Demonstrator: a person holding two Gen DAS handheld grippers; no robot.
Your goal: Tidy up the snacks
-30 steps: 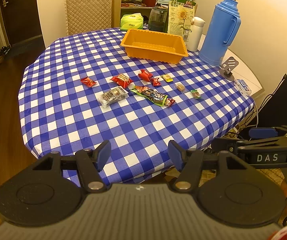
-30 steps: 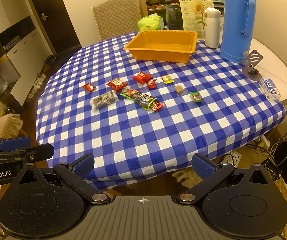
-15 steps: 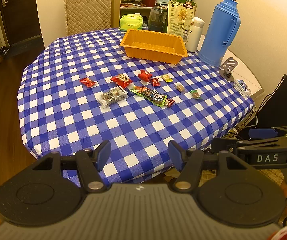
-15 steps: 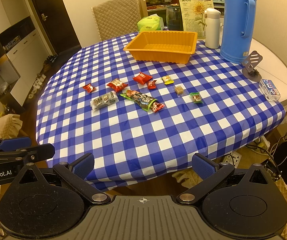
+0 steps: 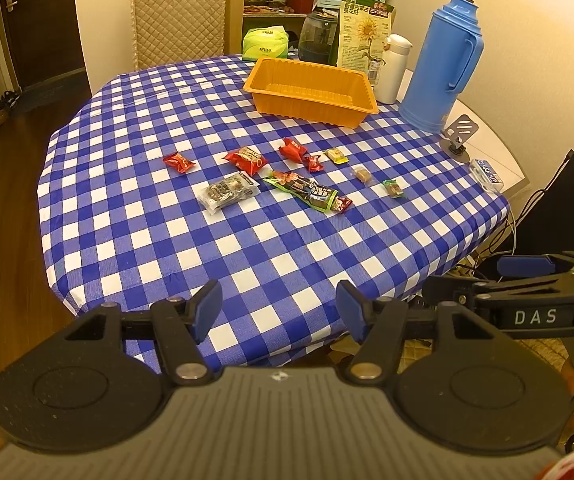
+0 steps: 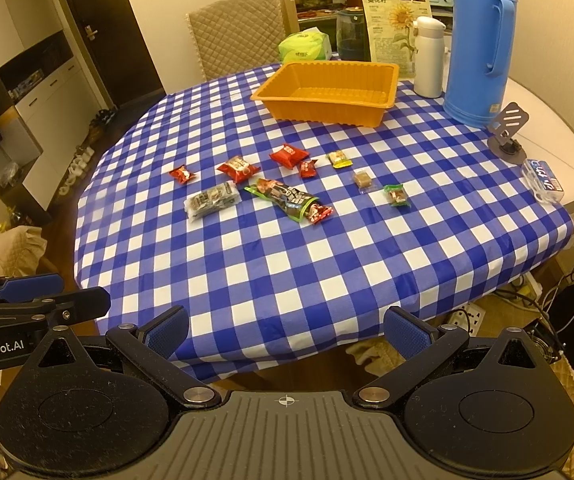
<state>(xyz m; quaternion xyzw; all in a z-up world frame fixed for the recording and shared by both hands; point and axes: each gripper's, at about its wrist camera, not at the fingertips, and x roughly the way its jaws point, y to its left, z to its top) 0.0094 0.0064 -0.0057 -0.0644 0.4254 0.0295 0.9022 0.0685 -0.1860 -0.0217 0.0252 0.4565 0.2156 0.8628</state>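
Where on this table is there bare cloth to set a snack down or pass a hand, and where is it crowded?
Free: the wide checked strip between the snack row and the table's near edge, and the cloth left of the orange tray. Crowded: the snack row itself, and the far right corner by the blue thermos and white bottle.

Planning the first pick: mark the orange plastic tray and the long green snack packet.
orange plastic tray [image 6: 383,110], right wrist view, near wall
long green snack packet [image 5: 307,191], left wrist view, middle of wrapper
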